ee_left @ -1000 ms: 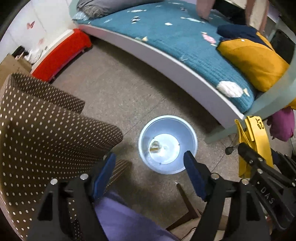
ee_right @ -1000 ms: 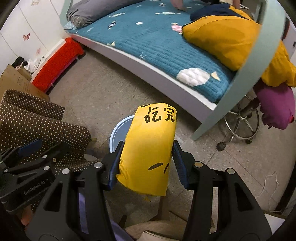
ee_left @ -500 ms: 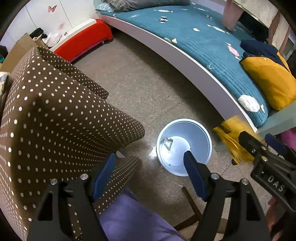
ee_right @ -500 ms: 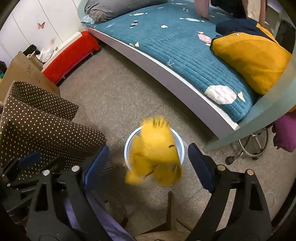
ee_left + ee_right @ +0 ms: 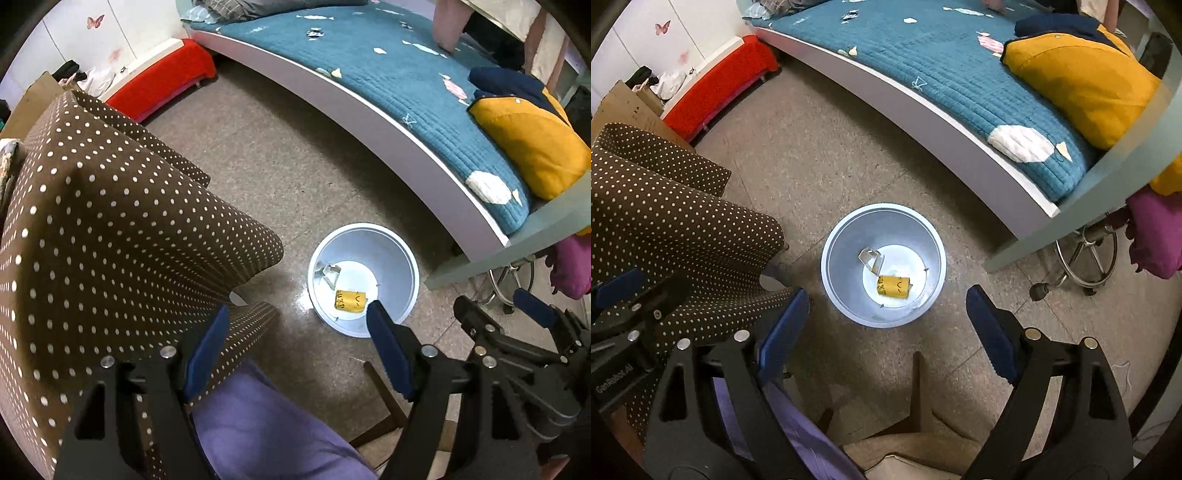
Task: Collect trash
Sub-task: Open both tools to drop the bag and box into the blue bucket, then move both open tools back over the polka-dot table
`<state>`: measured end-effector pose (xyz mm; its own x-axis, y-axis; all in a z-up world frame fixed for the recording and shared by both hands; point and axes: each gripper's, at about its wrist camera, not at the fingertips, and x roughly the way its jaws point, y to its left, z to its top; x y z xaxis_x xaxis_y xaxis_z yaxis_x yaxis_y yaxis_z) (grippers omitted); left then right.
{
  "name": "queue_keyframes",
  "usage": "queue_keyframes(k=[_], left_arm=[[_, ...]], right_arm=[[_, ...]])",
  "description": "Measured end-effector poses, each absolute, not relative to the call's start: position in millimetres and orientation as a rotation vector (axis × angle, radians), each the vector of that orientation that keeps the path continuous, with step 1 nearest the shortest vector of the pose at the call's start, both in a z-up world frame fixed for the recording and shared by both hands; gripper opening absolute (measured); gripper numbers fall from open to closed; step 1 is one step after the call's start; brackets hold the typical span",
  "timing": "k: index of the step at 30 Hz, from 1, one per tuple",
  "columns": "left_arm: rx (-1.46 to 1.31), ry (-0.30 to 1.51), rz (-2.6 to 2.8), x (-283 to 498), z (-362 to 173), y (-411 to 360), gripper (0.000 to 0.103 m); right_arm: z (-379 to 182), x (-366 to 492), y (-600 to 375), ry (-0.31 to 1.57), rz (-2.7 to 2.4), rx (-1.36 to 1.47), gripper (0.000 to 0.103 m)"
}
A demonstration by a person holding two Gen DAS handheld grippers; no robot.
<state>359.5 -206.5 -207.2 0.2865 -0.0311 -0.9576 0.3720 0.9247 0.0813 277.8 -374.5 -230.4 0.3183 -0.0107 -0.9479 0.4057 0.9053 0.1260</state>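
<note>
We take the pale blue waste bin [image 5: 882, 264] as our landmark: a round, smooth plastic tub with flaring walls and a flat, lighter floor, standing on a speckled, matte stone-grain floor [image 5: 820, 162]. On the bin's bottom lie two pieces of trash — a yellow packet [image 5: 893, 287], glossy and curled into a short roll with dark printing, and, touching it on the far side, a crumpled clear wrapper [image 5: 871, 260] with sharp folds. The left wrist view shows the same pair, the packet [image 5: 350, 301] nearer us than the wrapper [image 5: 328, 274].

Directly above the bin we see the right gripper [image 5: 886, 325], its blue-padded black jaws having just been opening; they now stand wide, with nothing between them but the bin far below. To the left of the bin the left gripper [image 5: 295, 347] hovers with its jaws likewise spread wide and empty, one blue pad overlapping the bin's near rim in that view.

Left of the bin rises a brown fabric-covered seat [image 5: 110, 229] with white polka dots, soft-edged and draped. Beyond the bin runs a bed with a white frame and a quilted teal cover [image 5: 960, 70], ribbed in stitched lines; a plump mustard cushion [image 5: 1082, 81] rests on it. Right of the bin we note the chrome base of a swivel chair [image 5: 1082, 258].
</note>
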Motion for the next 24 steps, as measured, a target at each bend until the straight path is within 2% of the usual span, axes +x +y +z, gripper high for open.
queue_keyframes(k=[24], left_arm=[[0.272, 1.096, -0.33, 293.0, -142.1, -163.3, 0.075]], right_arm=[[-158.9, 222.1, -341.9, 1.029, -0.283, 0.361, 0.085]])
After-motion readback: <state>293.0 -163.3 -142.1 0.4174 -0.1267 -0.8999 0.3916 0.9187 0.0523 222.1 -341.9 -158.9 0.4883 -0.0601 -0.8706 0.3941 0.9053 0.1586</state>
